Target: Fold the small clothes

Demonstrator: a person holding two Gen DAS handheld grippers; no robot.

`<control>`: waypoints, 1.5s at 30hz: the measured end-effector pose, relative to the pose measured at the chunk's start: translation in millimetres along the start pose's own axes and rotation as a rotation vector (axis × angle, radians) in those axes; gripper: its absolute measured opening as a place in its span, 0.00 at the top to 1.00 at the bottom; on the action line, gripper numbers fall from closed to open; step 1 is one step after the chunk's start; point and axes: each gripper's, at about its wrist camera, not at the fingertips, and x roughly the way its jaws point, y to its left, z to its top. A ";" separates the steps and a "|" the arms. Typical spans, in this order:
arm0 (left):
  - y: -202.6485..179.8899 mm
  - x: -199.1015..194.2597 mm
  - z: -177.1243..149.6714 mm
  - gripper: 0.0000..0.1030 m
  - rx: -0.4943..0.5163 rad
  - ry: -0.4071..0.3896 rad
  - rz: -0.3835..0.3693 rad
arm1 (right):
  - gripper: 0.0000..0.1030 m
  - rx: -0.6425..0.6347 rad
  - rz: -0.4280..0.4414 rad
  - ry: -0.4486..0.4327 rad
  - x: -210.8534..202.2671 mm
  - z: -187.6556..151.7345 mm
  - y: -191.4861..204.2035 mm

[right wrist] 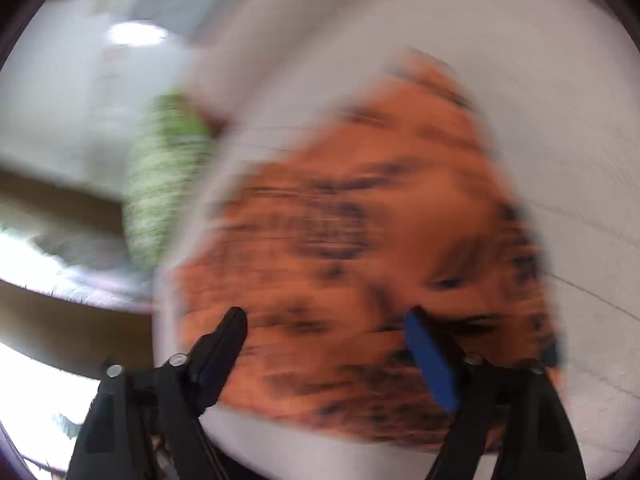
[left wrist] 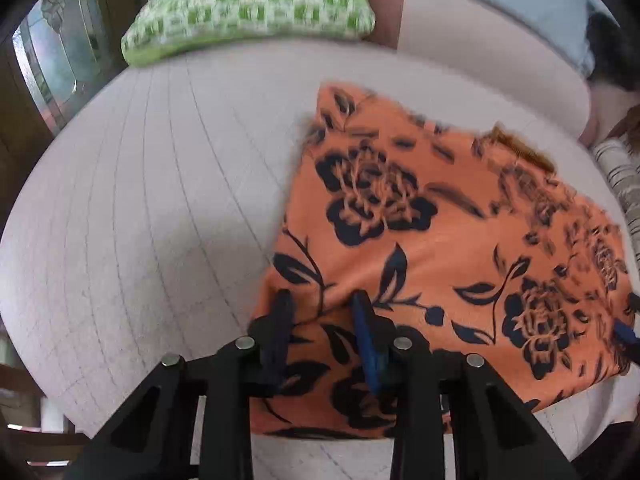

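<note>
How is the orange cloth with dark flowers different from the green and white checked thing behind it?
The orange floral cloth lies flat and thin, close under the left gripper; the green-and-white checked cushion looks puffy and sits far back by the edge. The cloth carries big dark blue roses and leaves; the cushion has small green squares. The cloth looks much bigger in view. Both are patterned fabric resting on the pale lined bed cover.

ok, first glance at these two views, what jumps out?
The orange cloth with dark floral print, lying folded on the white gridded surface, fills the right of the left wrist view and the middle of the blurred right wrist view. Behind it at the far edge sits a green-and-white checked cushion. Both the left hand-held gripper and the right hand-held gripper hang open over the cloth.
</note>
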 end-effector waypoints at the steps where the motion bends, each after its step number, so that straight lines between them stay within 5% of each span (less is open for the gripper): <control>1: -1.0 -11.3 3.0 0.70 -0.002 -0.014 0.032 | 0.43 0.054 0.039 -0.017 -5.4 0.4 -9.3; 7: -26.5 -35.4 32.7 0.50 0.034 -0.142 -0.102 | 0.26 -0.077 0.143 -0.051 -27.4 39.5 31.4; 9: -34.0 -16.5 38.0 0.50 0.056 -0.113 -0.084 | 0.26 -0.076 0.212 0.008 -6.6 60.6 33.7; 11: -28.4 12.2 38.8 0.50 0.046 -0.039 -0.053 | 0.27 -0.060 0.185 0.058 18.2 81.9 17.5; 12: -21.8 26.2 38.8 0.47 0.031 -0.002 -0.011 | 0.32 -0.038 0.130 0.070 33.1 98.7 5.9; 14: -1.8 31.0 41.5 0.44 -0.061 0.019 -0.019 | 0.43 0.083 0.196 0.033 32.4 117.0 -24.0; 17: 5.4 8.4 48.6 0.45 -0.112 -0.033 -0.033 | 0.35 0.083 0.170 -0.081 6.6 129.1 -21.6; 21: -10.7 -4.6 61.3 0.45 -0.041 -0.105 -0.099 | 0.30 -0.056 0.230 0.013 12.0 123.4 10.0; 23: -15.5 15.8 70.7 0.45 -0.024 -0.078 -0.080 | 0.30 -0.095 0.094 -0.010 22.3 134.1 5.8; 25: -8.1 52.0 77.6 0.44 -0.045 0.025 0.025 | 0.32 0.091 0.119 -0.038 31.4 146.1 -26.8; 27: 4.9 53.8 79.8 0.41 -0.105 0.019 -0.002 | 0.30 0.118 0.125 -0.081 21.7 141.4 -20.8; 29: 5.3 39.4 82.0 0.41 -0.098 -0.011 0.044 | 0.29 -0.040 0.053 -0.100 10.2 129.9 12.2; 33: 2.0 10.1 77.1 0.41 -0.062 -0.082 -0.001 | 0.24 -0.158 0.142 0.011 6.3 88.7 47.1; 37: -0.7 -2.0 59.2 0.41 -0.040 -0.044 0.027 | 0.24 -0.149 0.107 0.110 19.0 47.1 44.1; 42: -14.8 -48.3 22.0 0.41 0.005 -0.093 -0.066 | 0.24 -0.213 0.139 0.108 -9.1 -6.9 40.2; 45: -22.3 -37.8 2.6 0.41 0.063 -0.069 -0.077 | 0.22 -0.201 0.149 0.108 -5.3 -18.2 24.4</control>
